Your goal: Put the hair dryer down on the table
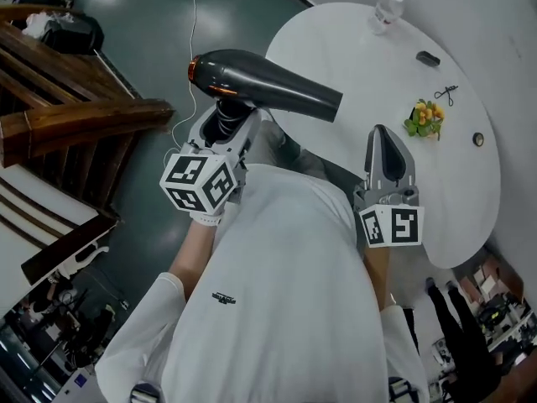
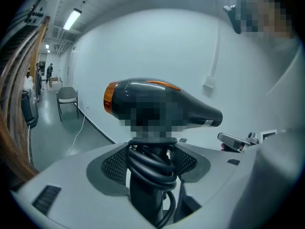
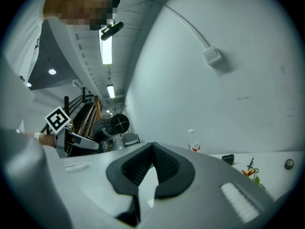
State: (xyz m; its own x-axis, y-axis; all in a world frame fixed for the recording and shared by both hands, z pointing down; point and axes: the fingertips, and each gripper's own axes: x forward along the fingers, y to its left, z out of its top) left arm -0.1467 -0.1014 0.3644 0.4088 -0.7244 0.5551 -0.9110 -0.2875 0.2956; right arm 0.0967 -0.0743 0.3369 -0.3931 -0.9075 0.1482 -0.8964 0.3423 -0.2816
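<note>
Nearest the head camera, a person's white shirt [image 1: 277,292] fills the lower frame, with an arm reaching forward on each side. At the end of the left arm, the left gripper [image 1: 229,124] [image 2: 151,151] points up and away, its mesh-padded jaws clamped on the handle of a black hair dryer with an orange back ring [image 1: 260,82] [image 2: 190,109]. A black cord [image 2: 150,165] is wound in loops round that handle, between the pads. The hair dryer is held in the air, body level, with the orange ring to the left and the nozzle to the right. In the head view the nozzle end lies over the near-left edge of the white round tabletop [image 1: 352,65], not resting on it. To the right, the right gripper [image 1: 379,133] [image 3: 152,149] is held over the near edge of the tabletop, its jaws pressed together with nothing between them.

Farther out on the tabletop sits a small yellow-and-green bunch [image 1: 425,117], too small to identify. Beyond it lies a small black block [image 1: 428,58], and a clear plastic bottle [image 1: 388,8] stands at the far edge. Left of the tabletop, a thin white cable [image 1: 195,23] runs across the dark floor [image 1: 143,23] beside a wooden staircase [image 1: 59,91].
</note>
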